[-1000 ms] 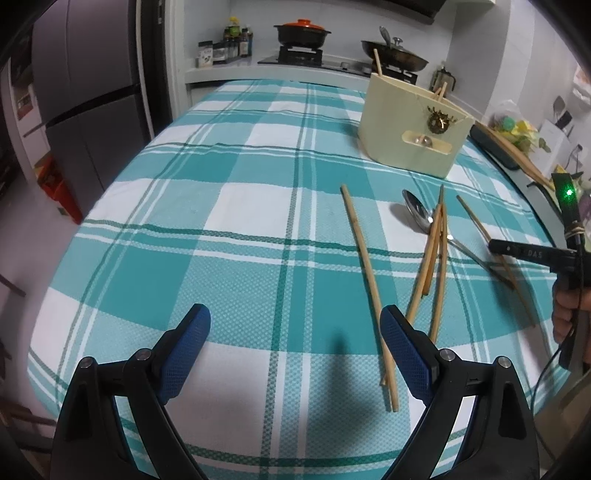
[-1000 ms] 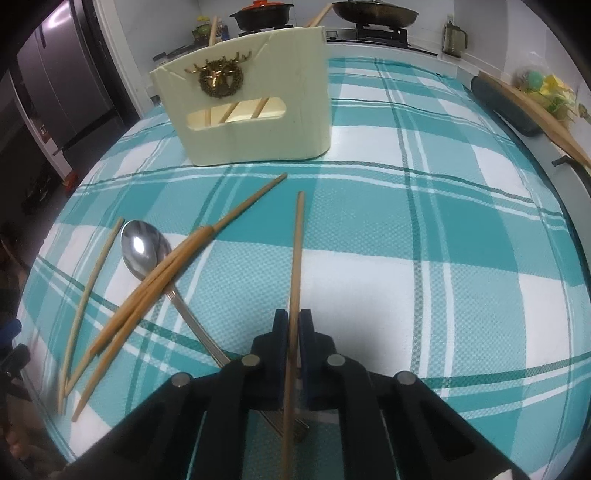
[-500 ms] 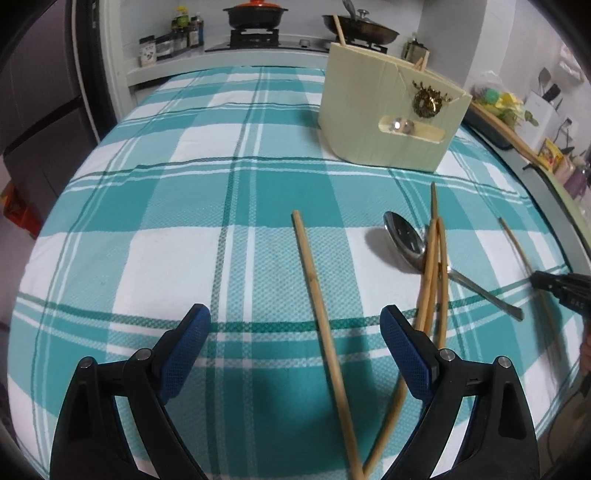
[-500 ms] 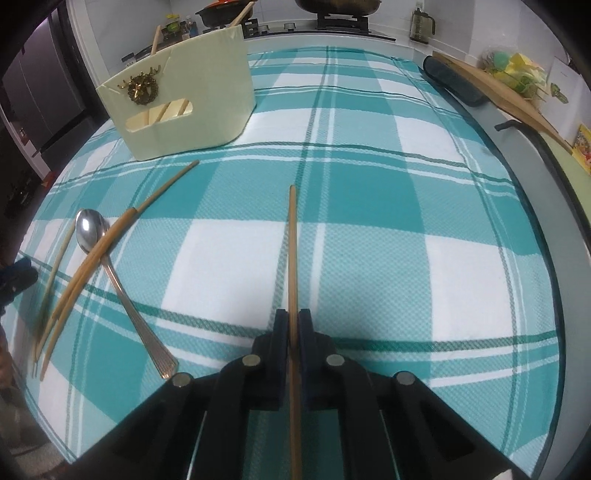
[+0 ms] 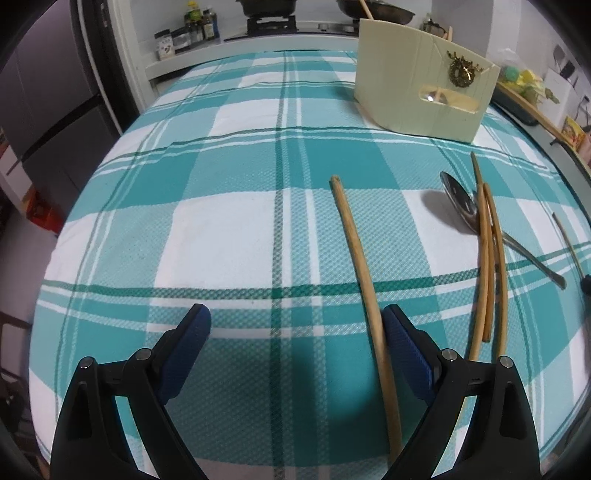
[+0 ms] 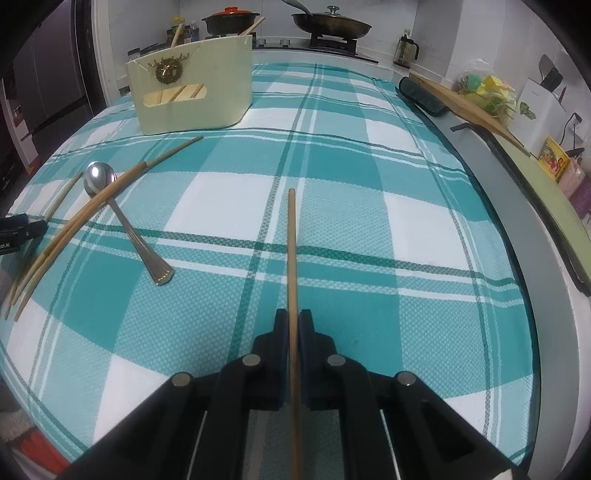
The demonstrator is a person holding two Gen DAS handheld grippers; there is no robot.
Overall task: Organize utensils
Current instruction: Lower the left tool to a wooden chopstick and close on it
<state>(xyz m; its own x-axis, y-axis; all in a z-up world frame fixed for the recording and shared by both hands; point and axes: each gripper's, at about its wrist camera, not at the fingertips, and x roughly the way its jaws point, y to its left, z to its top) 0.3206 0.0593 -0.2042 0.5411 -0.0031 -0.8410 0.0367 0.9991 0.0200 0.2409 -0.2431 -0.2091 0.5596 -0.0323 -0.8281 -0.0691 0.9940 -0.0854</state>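
Observation:
My right gripper is shut on a wooden chopstick that points forward over the teal plaid cloth. My left gripper is open low over the cloth, with a loose chopstick lying just inside its right finger. A bundle of chopsticks lies across a metal spoon to the right; both show in the right wrist view, chopsticks and spoon. The cream utensil holder with a gold deer emblem stands at the back and has chopsticks in it.
A stove with pots stands behind the table. A dark roll and wooden board lie along the right counter. A fridge stands at the left. The table's edge curves down the right side.
My left gripper has moved forward and right, so the loose chopstick now lies by its right finger. My right gripper has lifted the held chopstick away from the spoon and turned right.

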